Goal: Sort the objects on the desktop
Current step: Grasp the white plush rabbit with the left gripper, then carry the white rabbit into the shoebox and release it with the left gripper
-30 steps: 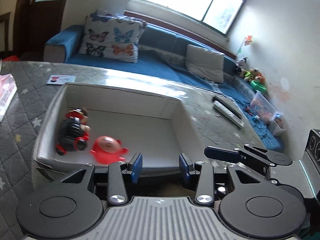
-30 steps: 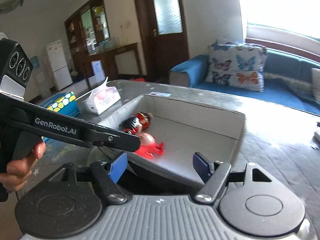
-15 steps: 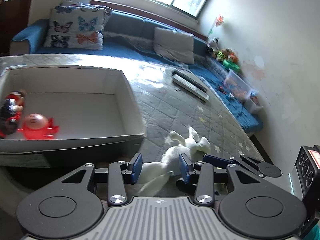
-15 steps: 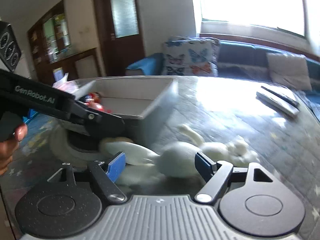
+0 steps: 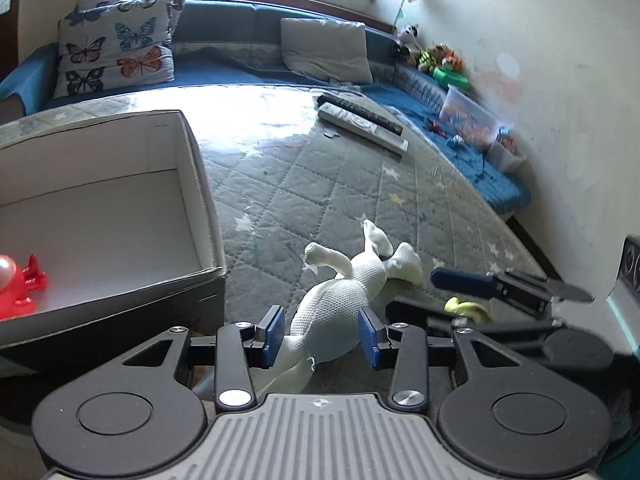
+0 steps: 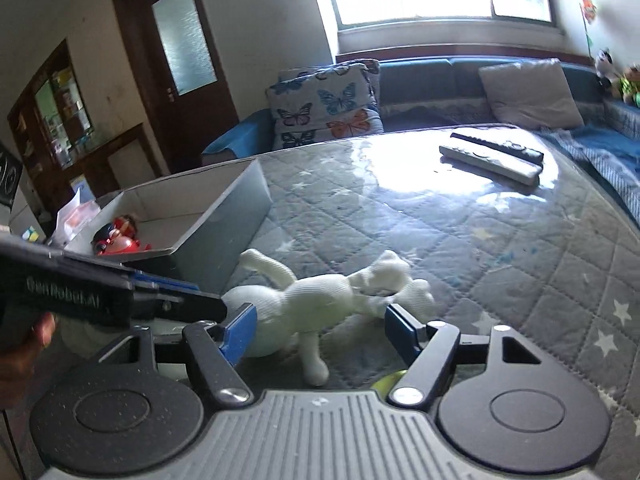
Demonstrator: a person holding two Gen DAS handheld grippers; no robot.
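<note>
Surface point(image 5: 400, 200): quilted grey cover with pale stars, lying under a glossy sheet that is throwing back window glare; it is carrying everything here.
Cardboard box point(image 5: 200, 184): open-topped and standing at the left of the surface; a red toy point(image 5: 18, 290) is sitting inside it, with a dark figure beside it in the right wrist view.
White plush animal point(image 5: 340, 300): lying flopped on its side on the surface just beside the box's near corner, limbs splayed. It is looking light, soft and squashy, with a knitted skin that should grip well and nothing breakable. The thick torso seems the best place to pinch; a thin leg would likely dangle and swing.
Left claw point(image 5: 322, 334): gaping wide and gripping nothing, its blue pads straddling the plush's hindquarters without visibly pressing them.
Right claw point(image 6: 320, 326): also spread wide and empty, its pads flanking the plush's body from the other side.
Remote controls point(image 5: 362, 122): two lying side by side, well apart from the plush, toward the sofa.
Yellow object point(image 5: 466, 306): small, peeking out near the right claw's finger; too hidden to identify.
</note>
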